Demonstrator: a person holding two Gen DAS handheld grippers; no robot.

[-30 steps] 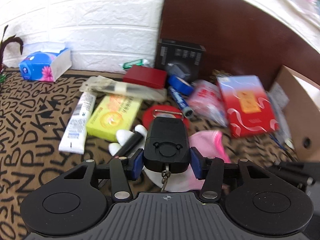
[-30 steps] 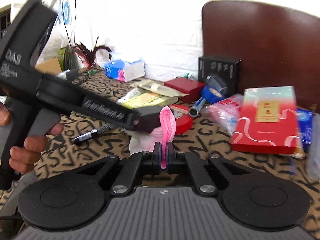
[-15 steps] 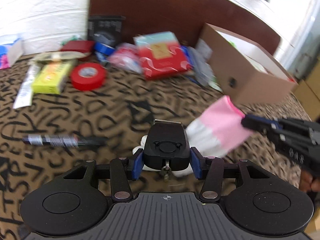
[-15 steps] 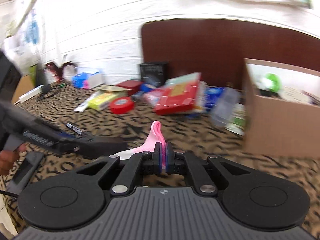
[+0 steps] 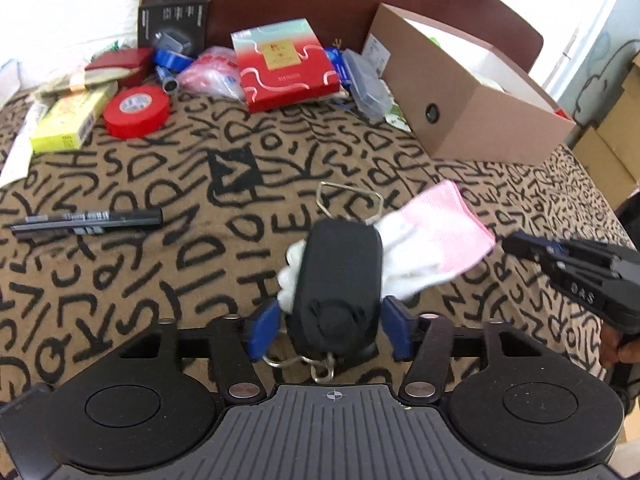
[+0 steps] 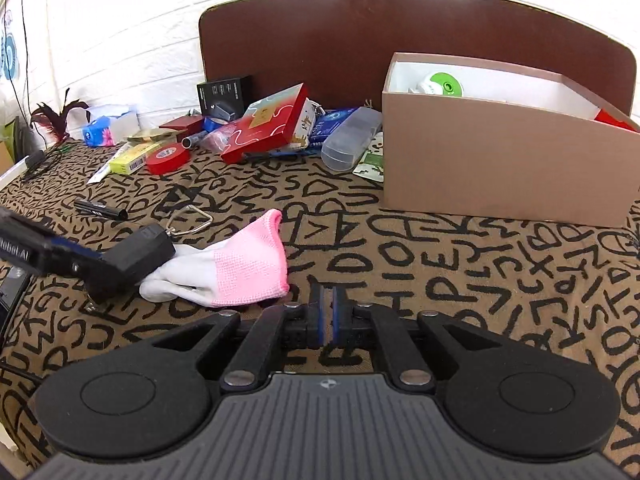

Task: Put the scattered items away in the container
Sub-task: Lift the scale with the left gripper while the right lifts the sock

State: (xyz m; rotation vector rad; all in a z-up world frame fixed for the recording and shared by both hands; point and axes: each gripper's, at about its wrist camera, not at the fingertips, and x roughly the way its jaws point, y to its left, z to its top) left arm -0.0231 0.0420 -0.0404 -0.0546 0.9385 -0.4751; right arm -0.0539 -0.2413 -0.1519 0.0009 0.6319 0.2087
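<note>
My left gripper (image 5: 328, 324) is shut on a black hand scale (image 5: 336, 288) with a wire hook (image 5: 348, 200), held just above the patterned cloth; it also shows in the right wrist view (image 6: 132, 260). A pink and white glove (image 5: 424, 244) lies on the cloth beside and partly under the scale, also seen in the right wrist view (image 6: 236, 272). My right gripper (image 6: 327, 312) is nearly shut and empty, just right of the glove's pink cuff. The open cardboard box (image 6: 500, 156) stands at the right rear, with a green and white item inside.
A black marker (image 5: 88, 220) lies at left. Red tape roll (image 5: 136, 110), yellow box (image 5: 72, 120), red gift box (image 5: 284, 64), black box (image 5: 174, 24), clear case (image 5: 366, 84) and a tissue pack (image 6: 108, 126) crowd the back by a brown headboard (image 6: 360, 36).
The right gripper has let go of the glove, which now lies on the cloth. Both grippers moved right toward the box; the left still holds the scale.
</note>
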